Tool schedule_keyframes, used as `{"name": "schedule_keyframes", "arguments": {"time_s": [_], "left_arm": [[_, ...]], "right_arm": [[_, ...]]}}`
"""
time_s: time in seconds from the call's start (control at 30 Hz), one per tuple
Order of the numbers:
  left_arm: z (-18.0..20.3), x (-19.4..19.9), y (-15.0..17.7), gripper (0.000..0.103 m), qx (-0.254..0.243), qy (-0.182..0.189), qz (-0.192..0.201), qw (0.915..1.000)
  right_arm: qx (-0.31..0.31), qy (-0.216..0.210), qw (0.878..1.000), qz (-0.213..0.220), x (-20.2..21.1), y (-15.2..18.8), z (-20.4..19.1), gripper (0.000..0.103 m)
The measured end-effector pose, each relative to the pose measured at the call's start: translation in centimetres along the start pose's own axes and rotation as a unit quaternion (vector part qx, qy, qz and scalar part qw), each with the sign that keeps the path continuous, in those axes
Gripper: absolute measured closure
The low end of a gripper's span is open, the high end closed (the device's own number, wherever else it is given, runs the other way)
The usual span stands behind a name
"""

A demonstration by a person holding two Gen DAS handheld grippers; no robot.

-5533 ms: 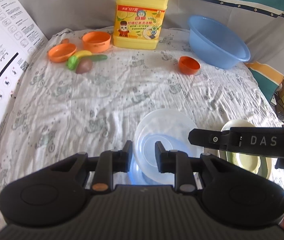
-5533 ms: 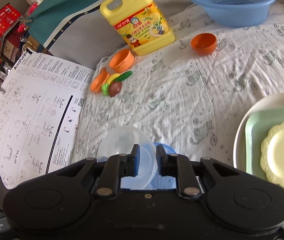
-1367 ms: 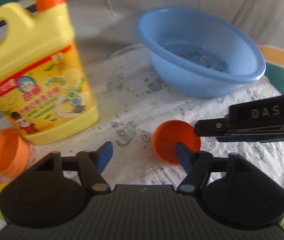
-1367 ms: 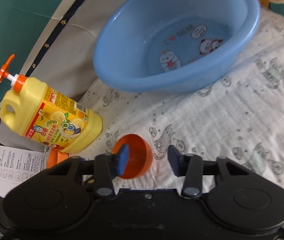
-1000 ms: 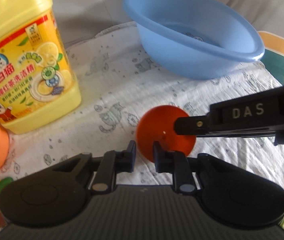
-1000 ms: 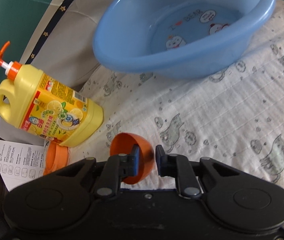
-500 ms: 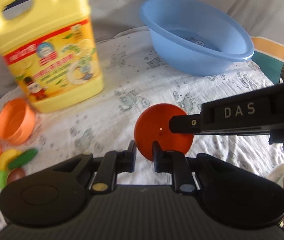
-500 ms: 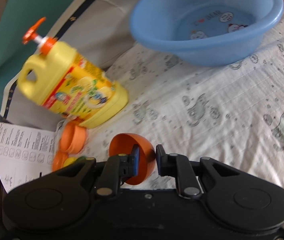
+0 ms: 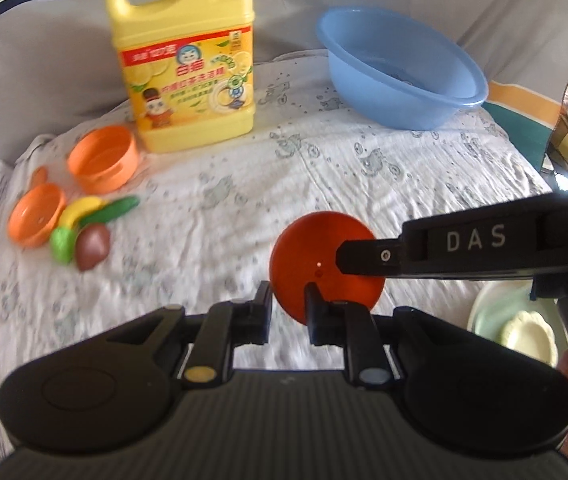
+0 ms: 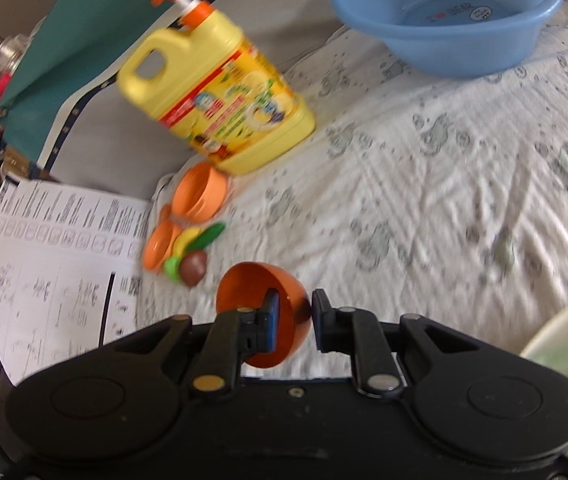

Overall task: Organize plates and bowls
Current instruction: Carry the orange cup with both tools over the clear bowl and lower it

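A small dark-orange bowl (image 10: 262, 312) hangs tilted in the air, pinched by its rim in my right gripper (image 10: 293, 320). In the left wrist view the bowl's round underside (image 9: 323, 264) faces me, with the right gripper's finger across it. My left gripper (image 9: 287, 312) is shut just below and in front of the bowl, and seems to clamp its near rim. A stack of pale green and cream plates (image 9: 519, 332) lies at the lower right. A lighter orange bowl (image 9: 104, 160) and a small orange dish (image 9: 36, 220) sit at the far left.
A yellow detergent jug (image 9: 184, 60) stands at the back. A blue basin (image 9: 399, 68) sits at the back right. Toy vegetables (image 9: 92, 228) lie by the orange dishes. A printed paper sheet (image 10: 44, 260) covers the left side. The cloth (image 9: 323, 168) is patterned white.
Both grippers have pulled back and up from the basin area, carrying the orange bowl off the cloth. More of the table and the plate stack have come into view.
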State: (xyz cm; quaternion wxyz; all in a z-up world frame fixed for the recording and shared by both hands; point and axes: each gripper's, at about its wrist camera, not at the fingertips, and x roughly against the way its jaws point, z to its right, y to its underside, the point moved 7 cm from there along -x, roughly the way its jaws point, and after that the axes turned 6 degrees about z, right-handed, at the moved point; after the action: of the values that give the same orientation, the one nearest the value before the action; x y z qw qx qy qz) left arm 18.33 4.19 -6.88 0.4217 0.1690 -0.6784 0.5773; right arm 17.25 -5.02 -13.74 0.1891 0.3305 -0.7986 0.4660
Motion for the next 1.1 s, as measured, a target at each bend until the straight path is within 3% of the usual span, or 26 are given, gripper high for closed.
{"name": "schedule_keyframes", "arguments": {"time_s": [0.23,0.53,1.1], "left_arm": [[0.7,4.6,3.0,0.087,0.012,-0.004,0.016,0.9998],[1.5,7.8,6.6,0.087,0.039,-0.007,0.017,0.9991],[1.5,7.8,11.0,0.086,0.079,0.0,-0.017,0.9967]], "right_arm": [[0.017,-0.006,1.0,-0.017,2.9,3.9,-1.3,0.086],[0.044,-0.008,0.999,-0.023,5.8,7.3,-1.9,0.085],[0.059,-0.001,0.997,-0.053,6.3,10.6,-1.1,0.085]]}}
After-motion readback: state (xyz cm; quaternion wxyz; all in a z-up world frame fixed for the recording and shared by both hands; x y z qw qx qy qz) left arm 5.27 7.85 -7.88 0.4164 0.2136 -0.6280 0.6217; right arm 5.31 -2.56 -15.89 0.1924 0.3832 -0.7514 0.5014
